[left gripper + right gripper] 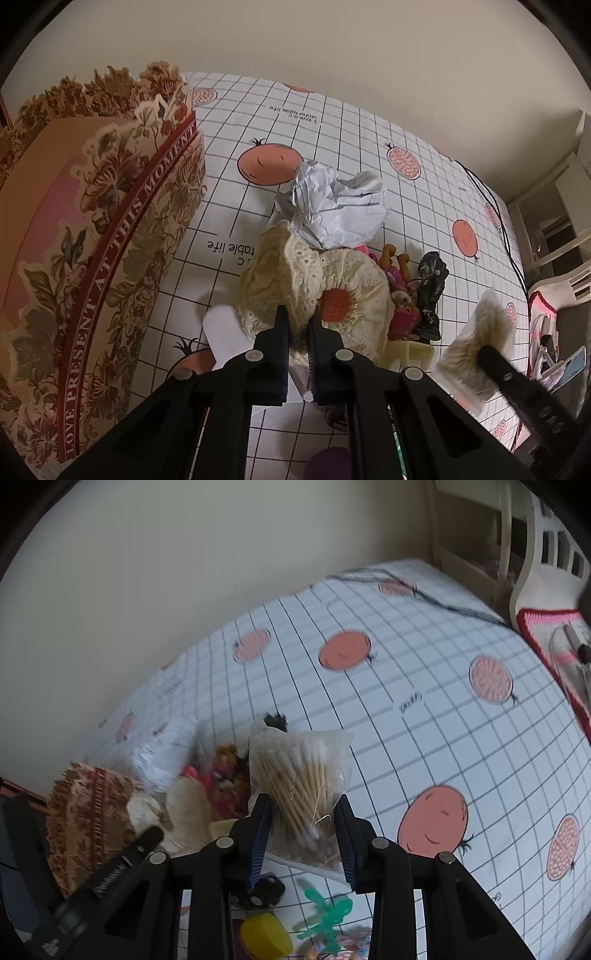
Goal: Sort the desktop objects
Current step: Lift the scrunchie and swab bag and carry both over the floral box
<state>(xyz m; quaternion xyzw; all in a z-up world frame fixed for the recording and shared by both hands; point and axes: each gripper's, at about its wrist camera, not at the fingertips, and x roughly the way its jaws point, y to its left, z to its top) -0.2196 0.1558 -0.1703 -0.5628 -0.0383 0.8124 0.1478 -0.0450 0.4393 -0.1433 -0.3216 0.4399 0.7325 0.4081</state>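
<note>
Your left gripper (298,325) has its jaws pinched nearly closed on a fold of the cream lace cloth (306,273), which sits in the middle of the clutter on the surface (424,206). Taking that cloth as the landmark: the crumpled white paper (336,206) lies just behind it, touching its far edge. The big floral gift box (92,221) stands to its left, apart from it. A dark figurine (430,295) and a heap of pink and orange toys (397,280) sit right against its right side, partly hidden by it. A white card (221,332) pokes out from under its near left edge.

Your right gripper (303,827) has its jaws clamped on the clear bag of cotton swabs (299,775), gripped at the lower end, bag tilted up off the surface. In the left wrist view that bag (476,350) hangs to the right of the cloth, clear of it.

Under the right gripper, near the bag's lower edge: a green plastic toy (327,915), a yellow block (265,938), a small black item (264,890). Right wrist view is motion-blurred on its left side; the toys there can't be told apart.
</note>
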